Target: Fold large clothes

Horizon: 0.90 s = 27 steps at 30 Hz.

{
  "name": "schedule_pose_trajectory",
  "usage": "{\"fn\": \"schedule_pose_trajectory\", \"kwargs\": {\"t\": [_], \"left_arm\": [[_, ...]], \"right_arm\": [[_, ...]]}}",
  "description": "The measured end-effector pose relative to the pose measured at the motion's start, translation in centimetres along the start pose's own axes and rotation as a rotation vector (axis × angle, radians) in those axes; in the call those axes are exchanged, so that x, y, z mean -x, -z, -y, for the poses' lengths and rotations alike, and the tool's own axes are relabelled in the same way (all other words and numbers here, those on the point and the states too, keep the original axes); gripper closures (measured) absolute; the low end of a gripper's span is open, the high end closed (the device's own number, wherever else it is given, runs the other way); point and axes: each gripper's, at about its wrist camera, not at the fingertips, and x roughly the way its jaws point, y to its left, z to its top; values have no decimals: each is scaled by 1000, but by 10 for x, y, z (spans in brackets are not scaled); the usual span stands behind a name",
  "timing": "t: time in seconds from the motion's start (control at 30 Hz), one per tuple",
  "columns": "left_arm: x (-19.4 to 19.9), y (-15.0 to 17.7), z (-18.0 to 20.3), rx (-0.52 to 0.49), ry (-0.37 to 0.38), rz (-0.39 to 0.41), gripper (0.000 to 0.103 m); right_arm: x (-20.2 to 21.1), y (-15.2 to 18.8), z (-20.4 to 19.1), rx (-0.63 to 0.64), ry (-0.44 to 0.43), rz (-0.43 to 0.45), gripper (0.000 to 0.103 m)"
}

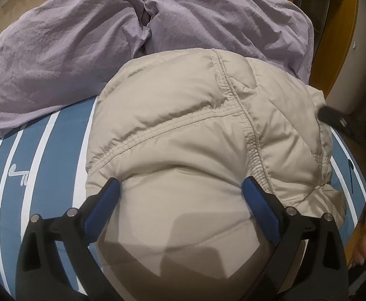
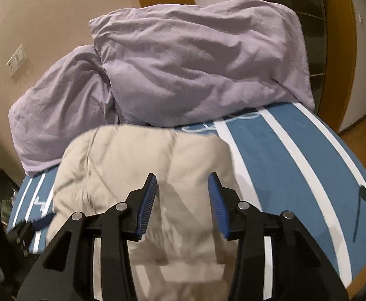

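Left wrist view: puffy beige quilted jacket (image 1: 183, 130), folded into a bundle, long axis running away toward lilac duvet (image 1: 70, 37); left gripper (image 1: 183, 188) wide, empty; right gripper (image 2: 183, 183) parted, gripping nothing.

No readable text, label, brand or number showed in either view; the only marks were white embroidered line motifs on the blue striped bedsheet (image 1: 45, 155), one near its left edge and one beside the lilac duvet (image 2: 195, 75), neither forming legible letters
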Motion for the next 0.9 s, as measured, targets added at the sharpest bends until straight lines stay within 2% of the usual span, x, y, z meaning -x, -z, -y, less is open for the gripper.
{"fn": "schedule_pose_trajectory", "kwargs": {"t": [0.13,0.33,0.53,0.73,0.9], "left_arm": [[2,0,-3,11,12,-2,5],[15,-10,-8,30,51,0,8],[23,-41,-17,63,65,42,9],[0,-73,-15,66,25,51,9],[-18,-79,-7,31,-17,49,9]], "right_arm": [[-21,-7,-4,18,29,-9,59],[-49,7,5,18,74,-51,59],[-61,13,10,14,95,-63,59],[-65,17,12,6,92,-60,59],[-66,19,15,-5,82,-51,59]]}}
